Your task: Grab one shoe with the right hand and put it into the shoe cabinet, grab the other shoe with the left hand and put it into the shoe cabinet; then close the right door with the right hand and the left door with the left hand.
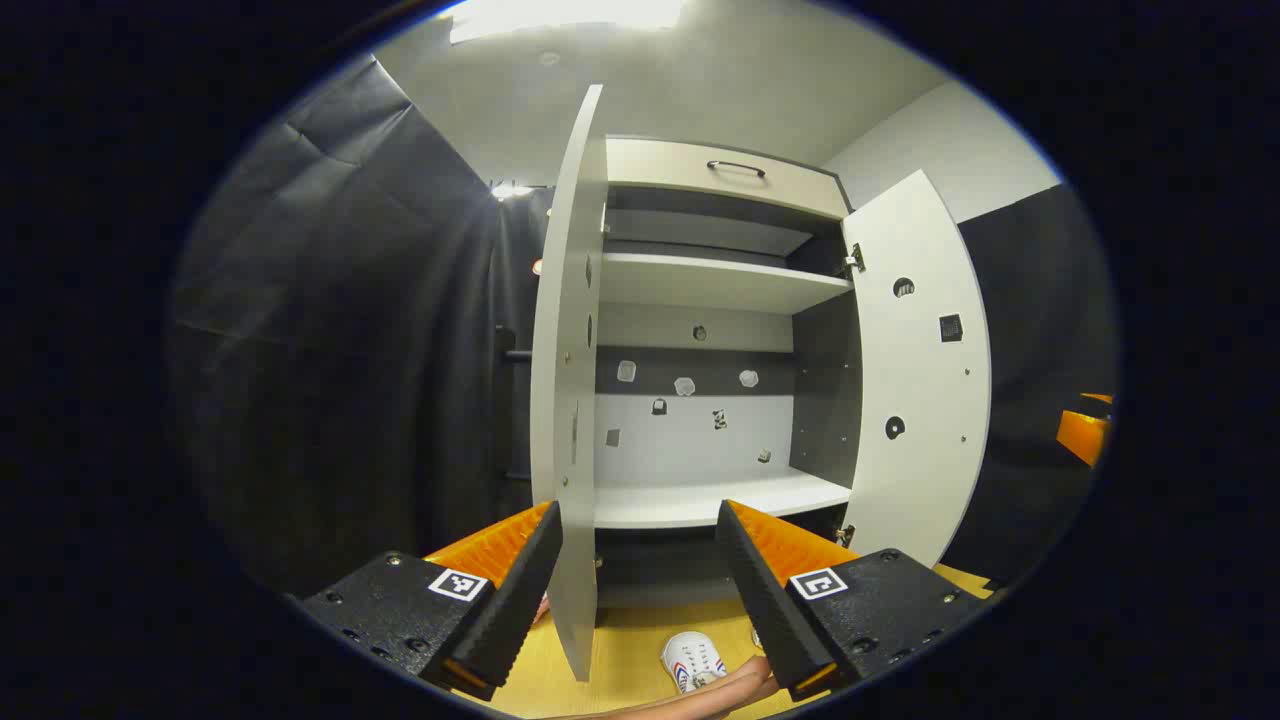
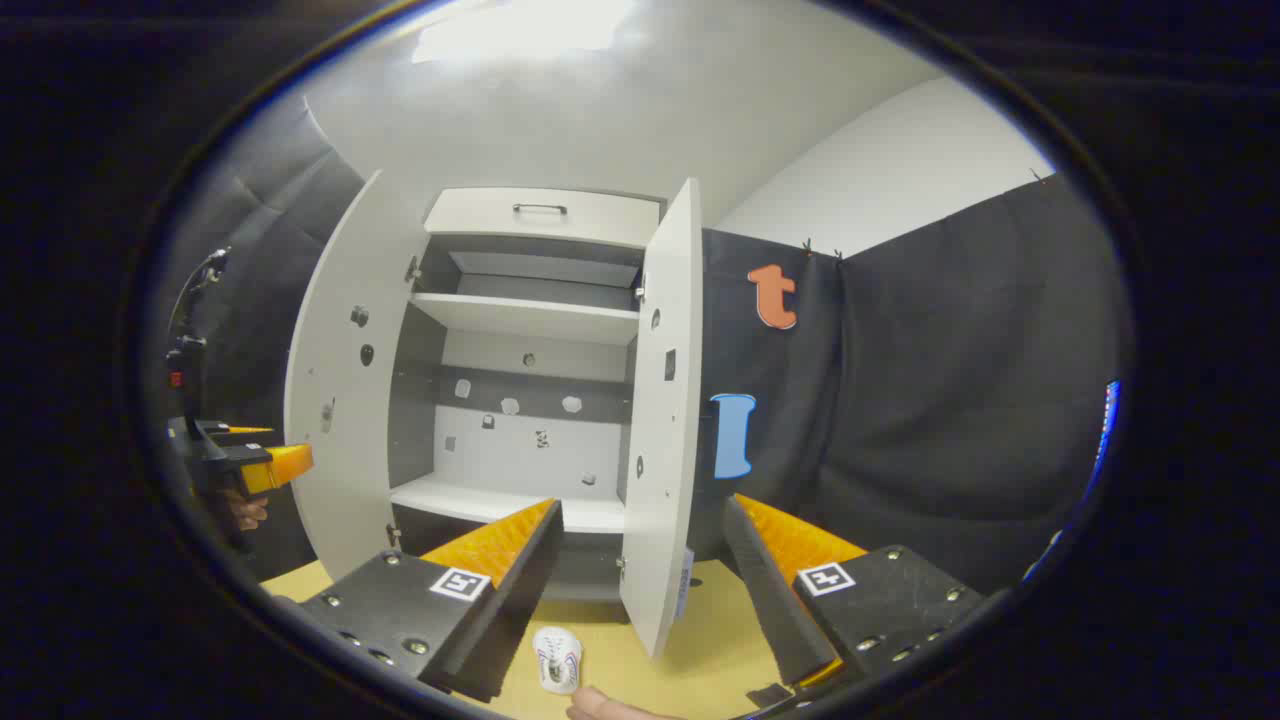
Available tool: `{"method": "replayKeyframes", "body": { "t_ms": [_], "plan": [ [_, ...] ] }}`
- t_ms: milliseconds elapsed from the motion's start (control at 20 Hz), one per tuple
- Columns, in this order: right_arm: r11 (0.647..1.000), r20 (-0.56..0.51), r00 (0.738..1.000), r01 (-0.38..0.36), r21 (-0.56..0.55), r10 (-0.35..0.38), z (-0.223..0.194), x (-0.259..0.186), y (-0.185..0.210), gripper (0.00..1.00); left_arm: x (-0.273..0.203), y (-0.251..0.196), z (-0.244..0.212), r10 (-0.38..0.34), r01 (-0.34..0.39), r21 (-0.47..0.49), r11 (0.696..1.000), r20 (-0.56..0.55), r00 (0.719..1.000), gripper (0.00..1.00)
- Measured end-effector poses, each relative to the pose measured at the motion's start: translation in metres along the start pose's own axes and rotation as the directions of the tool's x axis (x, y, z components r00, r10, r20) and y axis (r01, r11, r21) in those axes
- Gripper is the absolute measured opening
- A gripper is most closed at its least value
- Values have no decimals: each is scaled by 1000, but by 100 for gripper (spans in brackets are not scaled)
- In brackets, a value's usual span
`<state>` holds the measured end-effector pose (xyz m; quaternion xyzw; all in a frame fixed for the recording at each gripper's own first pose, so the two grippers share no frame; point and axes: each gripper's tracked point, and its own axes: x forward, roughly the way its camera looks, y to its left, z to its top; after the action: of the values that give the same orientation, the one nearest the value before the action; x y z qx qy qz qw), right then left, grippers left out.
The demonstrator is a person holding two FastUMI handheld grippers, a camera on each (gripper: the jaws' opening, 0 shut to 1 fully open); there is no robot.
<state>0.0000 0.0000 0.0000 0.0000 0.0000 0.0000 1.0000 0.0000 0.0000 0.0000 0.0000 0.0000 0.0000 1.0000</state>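
Observation:
The white shoe cabinet (image 1: 700, 285) (image 2: 530, 318) stands in front of me with both doors swung wide and its shelves bare. One white shoe (image 1: 693, 660) (image 2: 557, 658) with coloured stripes lies on the yellowish floor just in front of the cabinet, below both grippers. My left gripper (image 1: 640, 570) is open and holds nothing; the left door's edge (image 1: 570, 400) stands between its fingers farther off. My right gripper (image 2: 640, 560) is also open and holds nothing, facing the right door (image 2: 665, 420). The left gripper (image 2: 250, 462), held by a hand, appears far left in the right gripper view.
A closed drawer with a dark handle (image 1: 735, 168) tops the cabinet. The lower shelf (image 1: 700, 500) lies a little above the floor. A bare bit of a person's limb (image 1: 700, 695) is near the shoe. Black cloth walls flank the cabinet. The right door (image 1: 920, 380) juts outward.

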Motion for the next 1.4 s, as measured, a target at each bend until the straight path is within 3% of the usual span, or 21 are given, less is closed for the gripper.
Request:
{"method": "replayKeyframes", "body": {
  "t_ms": [300,400,550,700,950,1050,1200,1400],
  "plan": [
    [1000,5,1000,-20,21,20,-1,-2,5,94,-8,2,6,30,-30,17,999,9,1000,94],
    [999,2,1000,-24,30,23,-4,-1,6,96,-12,12,9,83,-83,34,996,11,997,93],
    [998,-15,999,-38,46,39,-10,-1,9,94,-15,10,14,84,-85,52,995,21,996,90],
    [991,-27,995,-92,95,94,-11,-4,22,94,-17,6,12,62,-62,55,997,13,998,94],
    [995,-25,996,-81,64,83,-23,-1,33,94,-13,20,13,90,-92,24,996,48,995,94],
    [995,-32,997,-66,69,69,-39,4,41,94,-13,39,19,163,-164,-5,987,99,982,96],
    [992,-81,991,-95,87,102,-80,16,65,94,-16,41,10,167,-166,-18,986,77,983,96],
    [992,-172,978,-123,-2,121,-155,44,87,94,-19,55,10,216,-221,36,975,119,969,96]
  ]
}}
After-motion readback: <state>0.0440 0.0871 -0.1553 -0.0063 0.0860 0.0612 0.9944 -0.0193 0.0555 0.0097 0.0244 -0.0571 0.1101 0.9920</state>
